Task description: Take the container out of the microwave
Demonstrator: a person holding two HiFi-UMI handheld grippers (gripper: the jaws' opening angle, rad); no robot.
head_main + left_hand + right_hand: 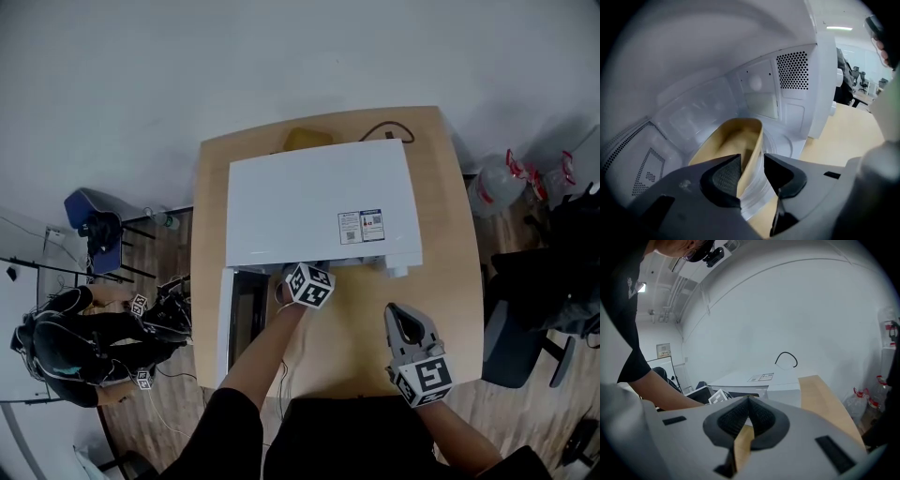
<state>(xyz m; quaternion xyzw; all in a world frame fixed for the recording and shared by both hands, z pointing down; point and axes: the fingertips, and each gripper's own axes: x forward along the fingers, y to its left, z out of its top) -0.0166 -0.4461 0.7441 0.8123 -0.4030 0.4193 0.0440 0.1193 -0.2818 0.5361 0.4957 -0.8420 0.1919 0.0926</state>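
Tan container (pixel 736 140) sits inside the microwave (pixel 693 84), wall between the parted jaws of the left hand-held gripper (pixel 752 165); a shallow bite could tip it; right hand-held gripper (pixel 748 411) is closed, empty.

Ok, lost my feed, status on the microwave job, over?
Left claw open, astride the container wall, not clamped. Right claw shut, empty, over the table. Container sits inside the microwave. Door open, nothing in the way.
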